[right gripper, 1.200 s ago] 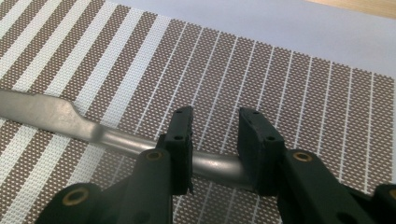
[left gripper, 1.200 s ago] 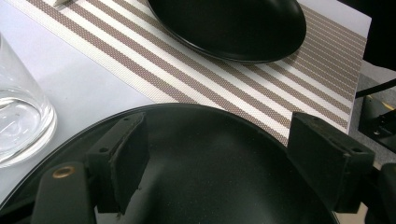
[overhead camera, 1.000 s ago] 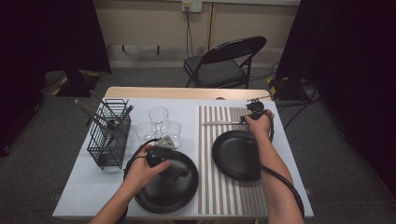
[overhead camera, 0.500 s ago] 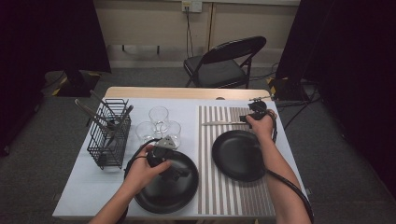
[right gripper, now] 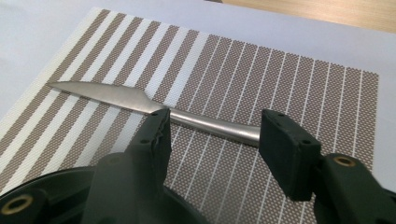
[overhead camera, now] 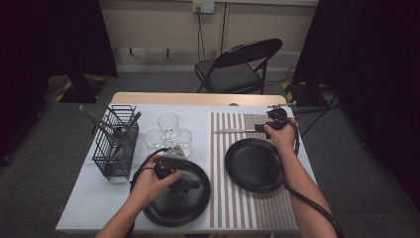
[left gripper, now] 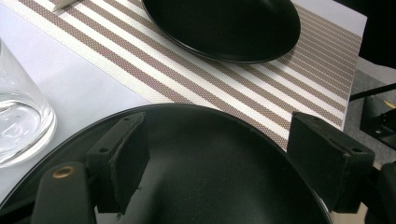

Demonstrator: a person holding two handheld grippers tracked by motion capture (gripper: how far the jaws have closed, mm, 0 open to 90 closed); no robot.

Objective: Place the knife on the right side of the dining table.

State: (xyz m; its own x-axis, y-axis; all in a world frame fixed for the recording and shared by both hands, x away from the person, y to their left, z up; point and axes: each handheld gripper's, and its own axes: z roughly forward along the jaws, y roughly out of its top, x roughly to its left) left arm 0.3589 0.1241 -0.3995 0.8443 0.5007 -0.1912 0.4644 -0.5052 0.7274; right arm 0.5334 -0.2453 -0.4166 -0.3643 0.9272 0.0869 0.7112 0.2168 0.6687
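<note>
In the high view, nearest to the person, the left gripper (overhead camera: pixel 184 184) is held over the near plate (overhead camera: pixel 171 210), which stands on the white table (overhead camera: pixel 79 198) just left of the striped mat (overhead camera: pixel 247 208). In the left gripper view its 2 jaws stand wide apart above this plate (left gripper: pixel 210 163), with nothing between them — the pads press on no thing. A glass (left gripper: pixel 21 126) stands at the left edge of that view, just beside the plate's rim.

Further away on the mat lies the second plate (overhead camera: pixel 252 166), dark as the first one. The 2 plates are near each other but apart.

Behind this plate the right gripper (overhead camera: pixel 261 128) is over the far part of the mat, at the handle end of the knife (overhead camera: pixel 233 131). The knife lies flat on the mat, across its stripes, with the blade pointing to the left, between the second plate and the far edge of the mat. In the right gripper view the jaws have just been opening: they stand apart on both sides of the knife (right gripper: pixel 140 102), its handle is seen in the gap between them, and I cannot see the pads pressing on it — so the knife is free.

On the left side of the table, 3 glasses (overhead camera: pixel 168 131) stand close together, and beside them a black wire basket (overhead camera: pixel 116 148) holds some utensils. Beyond the table a folding chair (overhead camera: pixel 237 69) stands on the floor.
</note>
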